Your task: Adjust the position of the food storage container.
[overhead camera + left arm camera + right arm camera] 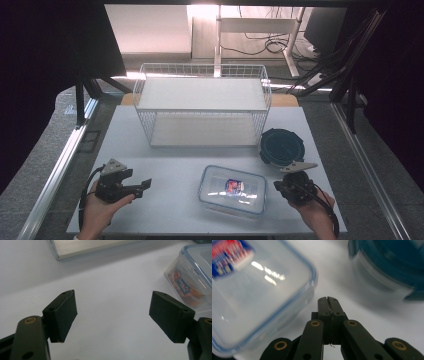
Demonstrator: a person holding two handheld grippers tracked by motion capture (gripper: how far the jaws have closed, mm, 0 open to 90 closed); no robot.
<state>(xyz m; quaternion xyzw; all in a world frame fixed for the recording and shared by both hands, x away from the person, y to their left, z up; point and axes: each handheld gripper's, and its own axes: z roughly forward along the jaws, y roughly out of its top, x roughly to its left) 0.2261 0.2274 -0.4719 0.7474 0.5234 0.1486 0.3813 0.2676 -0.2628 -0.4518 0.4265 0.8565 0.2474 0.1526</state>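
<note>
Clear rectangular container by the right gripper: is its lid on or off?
On. The clear rectangular container has its blue-rimmed lid seated flat over the top, and a labelled packet shows through it.

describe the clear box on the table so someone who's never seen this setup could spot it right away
Start at the white wire basket at the back of the table, then come toward the near edge. The clear box lies there, between the left tongs and the right tongs. Unlike the round dark-blue container to its right, it is rectangular and see-through, with a blue-rimmed lid and a red-and-blue label.
</note>
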